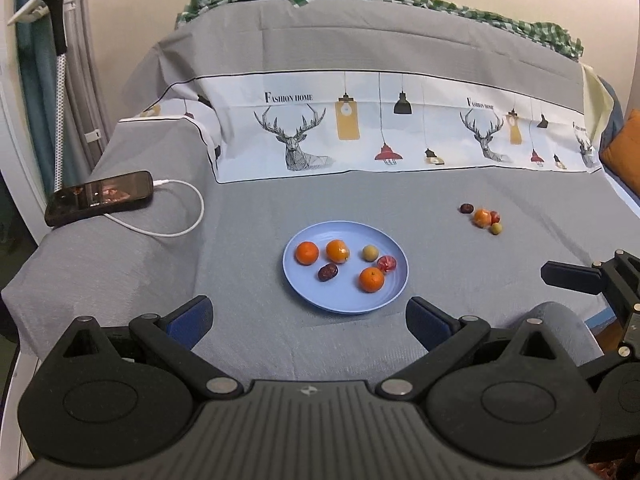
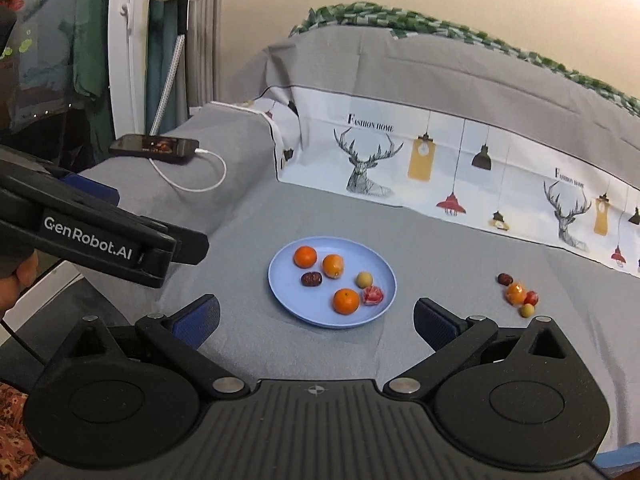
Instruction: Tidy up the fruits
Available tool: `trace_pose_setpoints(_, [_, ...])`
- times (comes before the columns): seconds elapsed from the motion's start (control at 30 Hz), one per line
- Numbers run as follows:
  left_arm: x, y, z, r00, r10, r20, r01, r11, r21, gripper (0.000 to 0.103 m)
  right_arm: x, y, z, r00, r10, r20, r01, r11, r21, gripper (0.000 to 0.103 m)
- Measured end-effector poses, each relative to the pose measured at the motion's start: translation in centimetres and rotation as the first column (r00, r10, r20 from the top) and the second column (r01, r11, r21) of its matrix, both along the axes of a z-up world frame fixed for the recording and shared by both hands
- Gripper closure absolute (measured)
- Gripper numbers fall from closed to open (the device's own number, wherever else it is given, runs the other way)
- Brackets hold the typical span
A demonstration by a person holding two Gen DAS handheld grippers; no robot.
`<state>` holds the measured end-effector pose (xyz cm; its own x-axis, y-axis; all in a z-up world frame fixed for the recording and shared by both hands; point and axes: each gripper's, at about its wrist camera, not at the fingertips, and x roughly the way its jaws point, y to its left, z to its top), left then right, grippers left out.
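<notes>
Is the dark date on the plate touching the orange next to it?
Apart. The left wrist view shows bare blue plate between the dark date and the nearest orange.

Six fruits on blue plate

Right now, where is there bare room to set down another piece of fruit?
Bare cloth lies between the plate and the loose fruit pile, and between plate and phone. The plate's centre is crowded; its near-left rim is free.
</notes>
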<state>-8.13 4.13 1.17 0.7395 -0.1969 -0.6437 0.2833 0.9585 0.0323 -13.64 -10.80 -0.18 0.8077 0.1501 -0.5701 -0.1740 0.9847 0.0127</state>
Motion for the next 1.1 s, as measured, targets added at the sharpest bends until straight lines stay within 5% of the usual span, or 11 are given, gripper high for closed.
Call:
trace_pose_setpoints(0.47, [0.3, 0.1, 0.0, 1.0, 0.0, -0.001, 0.0, 1.0, -0.003, 0.0, -0.4, -0.2, 0.0, 1.0, -0.022, 0.002, 0.022, 1.0, 0.007, 0.001])
trace_pose_setpoints(0.77, [2.2, -1.5, -1.5, 0.999, -0.013, -0.044, 0.016, 0.998, 0.063, 0.0, 1.9, -2.6, -1.7, 0.992, -0.112, -0.059, 0.115, 0.991, 0.067, 0.001])
trace_pose_setpoints(1.1, [9.3, -8.0, -2.8, 0.993, -0.051, -0.105, 0.059, 0.996, 0.073, 0.0, 10.6, -14.8, -8.0, 0.868, -0.478, -0.134, 0.487, 0.873, 0.041, 0.001])
